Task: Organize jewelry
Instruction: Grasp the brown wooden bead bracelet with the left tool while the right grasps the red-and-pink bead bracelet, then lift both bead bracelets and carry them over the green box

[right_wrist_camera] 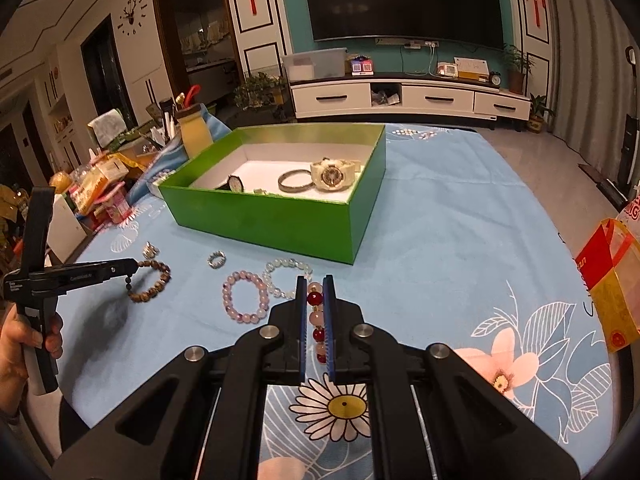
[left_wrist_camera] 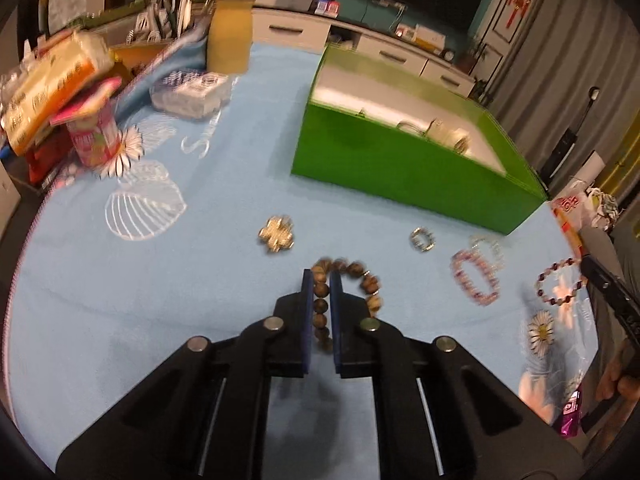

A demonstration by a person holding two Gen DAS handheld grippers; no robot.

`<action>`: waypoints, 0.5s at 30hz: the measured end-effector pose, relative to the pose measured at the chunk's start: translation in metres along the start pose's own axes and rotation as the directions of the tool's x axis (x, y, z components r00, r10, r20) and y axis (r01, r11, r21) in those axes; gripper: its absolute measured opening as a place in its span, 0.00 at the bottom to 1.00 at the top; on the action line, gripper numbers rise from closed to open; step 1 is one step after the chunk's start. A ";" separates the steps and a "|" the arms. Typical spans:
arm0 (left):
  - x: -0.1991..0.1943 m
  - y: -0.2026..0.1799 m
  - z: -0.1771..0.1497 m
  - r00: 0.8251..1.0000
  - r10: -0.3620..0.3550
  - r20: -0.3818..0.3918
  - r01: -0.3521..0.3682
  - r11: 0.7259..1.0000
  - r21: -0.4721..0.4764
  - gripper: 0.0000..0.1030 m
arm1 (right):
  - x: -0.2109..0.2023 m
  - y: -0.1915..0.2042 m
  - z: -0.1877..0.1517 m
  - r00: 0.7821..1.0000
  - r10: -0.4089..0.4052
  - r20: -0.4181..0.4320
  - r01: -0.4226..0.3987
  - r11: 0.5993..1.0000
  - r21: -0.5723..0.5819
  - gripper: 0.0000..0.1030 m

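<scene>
Blue floral tablecloth [right_wrist_camera: 460, 240] carries a green box [right_wrist_camera: 280, 216] beyond both tongs. Left gripper [left_wrist_camera: 321, 280] clenches the brown bead bracelet [left_wrist_camera: 352, 280]; right gripper [right_wrist_camera: 315, 284] clenches the red-and-pink bracelet [right_wrist_camera: 316, 316], nearer the box.

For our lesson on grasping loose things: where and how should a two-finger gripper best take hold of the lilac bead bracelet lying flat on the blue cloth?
Probably from straight above, pinching across one strand of the lilac bracelet, one finger inside the ring, one outside. It lies flat, so a sideways approach would likely only push it. Choose the left arc, away from the clear bracelet close beside its right.
</scene>
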State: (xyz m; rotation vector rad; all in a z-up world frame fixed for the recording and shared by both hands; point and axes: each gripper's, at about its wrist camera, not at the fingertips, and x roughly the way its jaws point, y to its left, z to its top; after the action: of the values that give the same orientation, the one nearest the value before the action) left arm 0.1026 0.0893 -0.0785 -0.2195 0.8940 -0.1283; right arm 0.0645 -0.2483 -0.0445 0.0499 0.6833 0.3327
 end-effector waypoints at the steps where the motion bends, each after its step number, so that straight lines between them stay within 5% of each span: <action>1: -0.005 -0.003 0.002 1.000 -0.008 0.010 0.008 1.000 0.002 0.07 | -0.002 0.001 0.002 1.000 0.008 0.006 -0.008 1.000 0.003 0.07; 15: -0.051 -0.031 0.032 0.992 -0.096 0.087 0.093 0.995 0.035 0.07 | -0.020 0.007 0.027 0.996 0.064 0.062 -0.064 0.998 0.001 0.07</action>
State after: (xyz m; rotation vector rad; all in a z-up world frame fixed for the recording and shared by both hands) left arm 0.0949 0.0737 -0.0128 -0.2373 0.7935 -0.2184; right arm 0.0648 -0.2459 -0.0105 0.0842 0.6216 0.3903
